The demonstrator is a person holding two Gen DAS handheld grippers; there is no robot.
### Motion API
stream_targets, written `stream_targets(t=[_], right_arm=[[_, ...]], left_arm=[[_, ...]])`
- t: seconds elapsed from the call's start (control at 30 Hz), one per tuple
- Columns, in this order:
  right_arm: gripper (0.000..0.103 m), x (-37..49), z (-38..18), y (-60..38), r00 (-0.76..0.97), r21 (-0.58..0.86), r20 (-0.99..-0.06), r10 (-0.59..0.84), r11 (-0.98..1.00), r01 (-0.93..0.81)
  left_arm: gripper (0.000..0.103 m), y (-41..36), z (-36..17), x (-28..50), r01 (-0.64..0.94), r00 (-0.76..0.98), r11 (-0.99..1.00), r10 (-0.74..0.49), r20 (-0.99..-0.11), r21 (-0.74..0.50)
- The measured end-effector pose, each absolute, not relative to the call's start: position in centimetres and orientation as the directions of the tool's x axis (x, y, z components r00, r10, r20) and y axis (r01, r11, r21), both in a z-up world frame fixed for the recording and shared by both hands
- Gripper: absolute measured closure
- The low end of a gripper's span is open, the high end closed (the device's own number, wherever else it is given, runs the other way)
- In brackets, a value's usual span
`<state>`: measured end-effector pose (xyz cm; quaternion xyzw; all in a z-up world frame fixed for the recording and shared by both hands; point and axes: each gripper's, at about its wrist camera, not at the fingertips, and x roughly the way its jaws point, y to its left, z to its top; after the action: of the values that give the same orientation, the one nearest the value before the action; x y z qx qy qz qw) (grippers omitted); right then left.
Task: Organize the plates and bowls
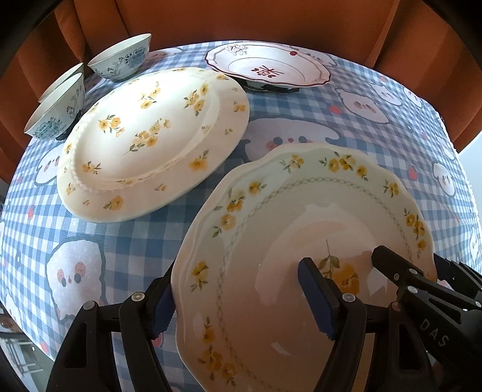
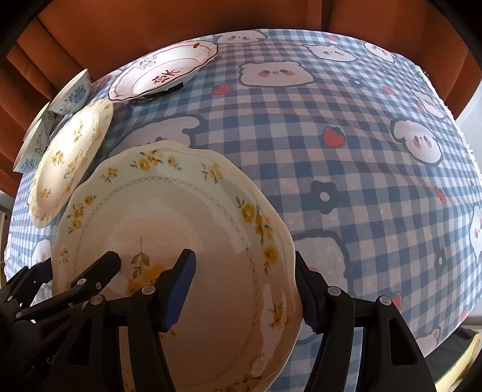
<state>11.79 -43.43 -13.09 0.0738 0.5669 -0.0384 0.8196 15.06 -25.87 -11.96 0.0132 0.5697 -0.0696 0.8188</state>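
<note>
A scalloped plate (image 1: 271,229) (image 2: 168,217) with yellow flowers and a deep well is held between both grippers above the checked tablecloth. My left gripper (image 1: 239,298) straddles its left rim, one pad outside the edge and one inside the well, shut on it. At the opposite rim my right gripper (image 2: 244,291) grips the same way. Each gripper's inner finger shows in the other view: the right one's finger (image 1: 400,271) and the left one's finger (image 2: 99,271). A round flowered plate (image 1: 150,144) (image 2: 69,162) lies just beyond, to the left.
A red-patterned plate (image 1: 268,67) (image 2: 162,69) sits on something dark at the far edge. Blue-and-white bowls (image 1: 123,60) (image 1: 57,111) (image 2: 72,90) stand at the far left. An orange upholstered seat (image 1: 211,21) rises behind the table. Bare cloth (image 2: 346,150) spreads to the right.
</note>
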Motion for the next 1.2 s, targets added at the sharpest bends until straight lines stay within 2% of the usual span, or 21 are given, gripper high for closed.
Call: stream_targets(t=[0.33, 0.57, 0.7, 0.87, 0.97, 1.2], right_arm=[[0.035, 11.2, -10.8, -43.0, 0.357, 0.019, -0.933, -0.041, 0.987, 0.162], [0.031, 10.5, -8.9, -41.1, 0.384, 0.016, -0.921, -0.068, 0.977, 0.212], [0.027, 10.5, -8.0, -38.4, 0.411, 0.019, -0.908, -0.077, 0.974, 0.226], [0.026, 11.5, -7.3, -34.8, 0.413, 0.013, -0.907, -0.085, 0.974, 0.228], [0.013, 12.1, -6.6, -32.6, 0.438, 0.045, -0.897, -0.061, 0.973, 0.227], [0.013, 13.8, -5.5, -27.2, 0.482, 0.049, -0.874, -0.057, 0.977, 0.205]], left_arm=[[0.019, -25.3, -9.7, 14.7, 0.203, 0.344, 0.976, -0.149, -0.927, -0.082], [0.012, -21.9, -7.6, 14.7, 0.240, 0.371, 0.966, -0.178, -0.911, -0.091], [0.008, -19.1, -7.0, 15.2, 0.238, 0.388, 0.968, -0.164, -0.907, -0.073], [0.006, -15.7, -6.8, 16.3, 0.249, 0.378, 0.968, -0.135, -0.916, -0.039], [0.005, -14.1, -6.6, 16.6, 0.263, 0.381, 0.964, -0.134, -0.915, -0.032], [0.005, -10.5, -6.0, 18.6, 0.250, 0.420, 0.967, -0.153, -0.895, -0.048]])
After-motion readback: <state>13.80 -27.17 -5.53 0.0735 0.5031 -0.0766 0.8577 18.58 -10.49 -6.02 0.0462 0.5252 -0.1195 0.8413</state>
